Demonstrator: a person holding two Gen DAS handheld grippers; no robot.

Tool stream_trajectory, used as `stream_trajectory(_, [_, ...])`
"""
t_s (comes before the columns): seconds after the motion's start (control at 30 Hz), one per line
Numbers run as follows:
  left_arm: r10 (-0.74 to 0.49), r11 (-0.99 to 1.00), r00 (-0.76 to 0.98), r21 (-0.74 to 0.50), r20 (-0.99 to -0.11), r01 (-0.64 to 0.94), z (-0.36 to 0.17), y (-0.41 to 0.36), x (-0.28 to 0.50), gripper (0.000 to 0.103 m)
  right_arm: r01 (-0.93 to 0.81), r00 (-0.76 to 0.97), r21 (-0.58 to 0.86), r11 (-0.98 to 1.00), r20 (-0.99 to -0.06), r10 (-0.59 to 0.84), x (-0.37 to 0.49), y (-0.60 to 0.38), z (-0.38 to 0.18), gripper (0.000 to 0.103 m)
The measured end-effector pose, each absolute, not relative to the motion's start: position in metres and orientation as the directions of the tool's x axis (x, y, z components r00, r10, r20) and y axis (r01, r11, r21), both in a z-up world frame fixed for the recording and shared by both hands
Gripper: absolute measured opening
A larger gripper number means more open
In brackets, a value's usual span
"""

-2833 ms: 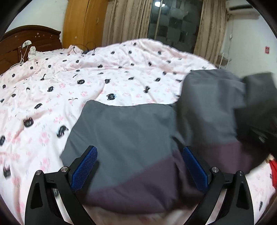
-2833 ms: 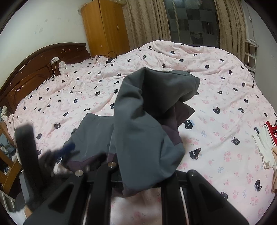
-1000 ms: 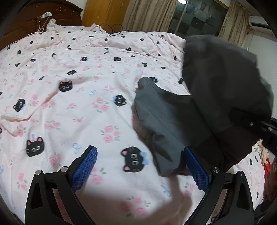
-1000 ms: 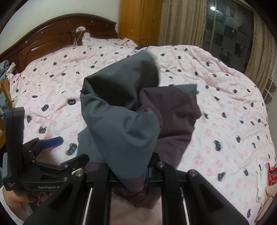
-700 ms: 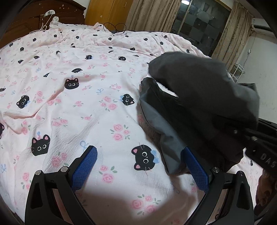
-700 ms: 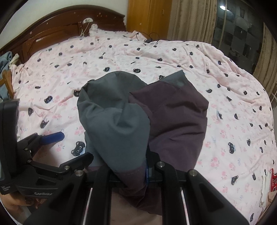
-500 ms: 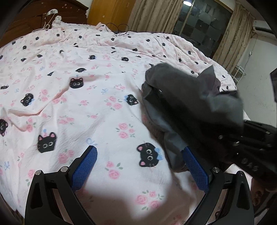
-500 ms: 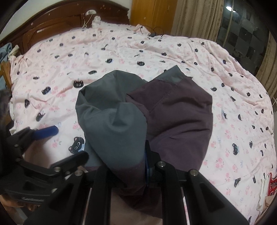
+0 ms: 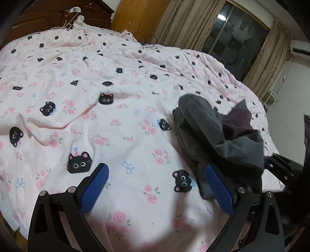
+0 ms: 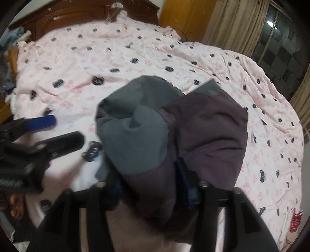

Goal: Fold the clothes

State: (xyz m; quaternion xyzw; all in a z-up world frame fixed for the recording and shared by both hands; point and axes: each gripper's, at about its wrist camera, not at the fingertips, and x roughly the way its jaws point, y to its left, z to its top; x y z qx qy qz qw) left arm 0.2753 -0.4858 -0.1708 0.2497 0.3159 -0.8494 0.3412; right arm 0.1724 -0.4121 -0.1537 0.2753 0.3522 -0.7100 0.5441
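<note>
A grey garment with dark purple panels lies bunched and folded over itself on the pink bed. Its purple hem still hangs between the fingers of my right gripper, whose jaws stand partly apart; a blue pad shows beside the cloth. In the left wrist view the same garment is heaped at the right, draped toward the right gripper. My left gripper is open and holds nothing, hovering over bare sheet just left of the garment. It also appears blurred at the left of the right wrist view as the left gripper.
The bed has a pink sheet printed with black cats and roses, with wide free room to the left. A dark wooden headboard, a wooden wardrobe and curtains stand behind. Small clothes lie at the bed's right edge.
The right gripper has lowered the lifted grey half onto the rest of the garment, and its jaws now stand wider apart. The left gripper stays open and has drifted slightly left.
</note>
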Motion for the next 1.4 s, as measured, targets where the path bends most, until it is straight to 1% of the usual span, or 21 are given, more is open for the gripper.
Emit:
stream_trajectory(0.03, [-0.427, -0.562, -0.645, -0.373, -0.633, 0.738, -0.170, -0.487, 0.277, 0.098, 0.975, -0.222, -0.169, -0.144, -0.772, -0.595, 0.173, -0.407, -0.149, 0.078])
stream_trajectory(0.07, [-0.432, -0.557, -0.648, -0.380, -0.627, 0.738, -0.170, -0.487, 0.278, 0.098, 0.982, -0.187, -0.137, -0.127, -0.769, -0.612, 0.174, -0.401, -0.145, 0.080])
stream_trajectory(0.17, [-0.447, -0.543, -0.654, -0.396, -0.610, 0.740, -0.168, -0.490, 0.282, 0.098, 0.991, -0.131, -0.079, -0.110, -0.763, -0.633, 0.172, -0.389, -0.136, 0.080])
stream_trajectory(0.23, [-0.459, -0.535, -0.656, -0.403, -0.598, 0.742, -0.166, -0.492, 0.285, 0.098, 0.995, -0.066, -0.005, -0.096, -0.757, -0.650, 0.168, -0.380, -0.128, 0.079])
stream_trajectory(0.37, [-0.492, -0.521, -0.658, -0.413, -0.569, 0.747, -0.160, -0.492, 0.290, 0.098, 0.984, 0.042, 0.150, -0.093, -0.709, -0.704, 0.147, -0.359, -0.108, 0.079])
stream_trajectory(0.5, [-0.519, -0.545, -0.693, -0.431, -0.500, 0.719, -0.133, -0.488, 0.291, 0.098, 0.959, 0.078, 0.250, -0.133, -0.685, -0.724, 0.119, -0.353, -0.104, 0.079])
stream_trajectory(0.6, [-0.494, -0.596, -0.722, -0.416, -0.484, 0.686, -0.110, -0.486, 0.277, 0.099, 0.939, 0.134, 0.320, -0.125, -0.676, -0.724, 0.105, -0.357, -0.112, 0.079])
stream_trajectory(0.67, [-0.467, -0.634, -0.732, -0.390, -0.496, 0.668, -0.101, -0.484, 0.264, 0.099, 0.923, 0.190, 0.372, -0.099, -0.663, -0.724, 0.103, -0.362, -0.120, 0.079])
stream_trajectory(0.77, [-0.439, -0.682, -0.733, -0.339, -0.519, 0.648, -0.091, -0.481, 0.239, 0.099, 0.918, 0.229, 0.391, -0.073, -0.670, -0.706, 0.107, -0.372, -0.134, 0.079])
stream_trajectory(0.87, [-0.376, -0.725, -0.738, -0.317, -0.560, 0.611, -0.093, -0.482, 0.216, 0.099, 0.906, 0.264, 0.419, -0.061, -0.671, -0.693, 0.108, -0.377, -0.146, 0.079])
stream_trajectory(1.03, [-0.312, -0.771, -0.705, -0.263, -0.637, 0.579, -0.114, -0.483, 0.180, 0.099, 0.911, 0.272, 0.409, -0.043, -0.677, -0.684, 0.112, -0.379, -0.157, 0.079])
stream_trajectory(1.2, [-0.301, -0.764, -0.633, -0.217, -0.713, 0.607, -0.144, -0.480, 0.166, 0.099, 0.929, 0.261, 0.368, -0.022, -0.698, -0.666, 0.119, -0.379, -0.164, 0.079])
stream_trajectory(1.3, [-0.303, -0.754, -0.637, -0.230, -0.709, 0.615, -0.154, -0.481, 0.172, 0.099, 0.933, 0.263, 0.359, -0.011, -0.704, -0.660, 0.119, -0.378, -0.166, 0.079])
stream_trajectory(1.37, [-0.304, -0.747, -0.639, -0.239, -0.707, 0.620, -0.160, -0.481, 0.177, 0.103, 0.928, 0.288, 0.372, 0.004, -0.711, -0.642, 0.118, -0.377, -0.167, 0.077])
stream_trajectory(1.4, [-0.305, -0.744, -0.640, -0.244, -0.706, 0.623, -0.164, -0.482, 0.179, 0.103, 0.928, 0.296, 0.373, 0.014, -0.713, -0.635, 0.118, -0.376, -0.166, 0.075])
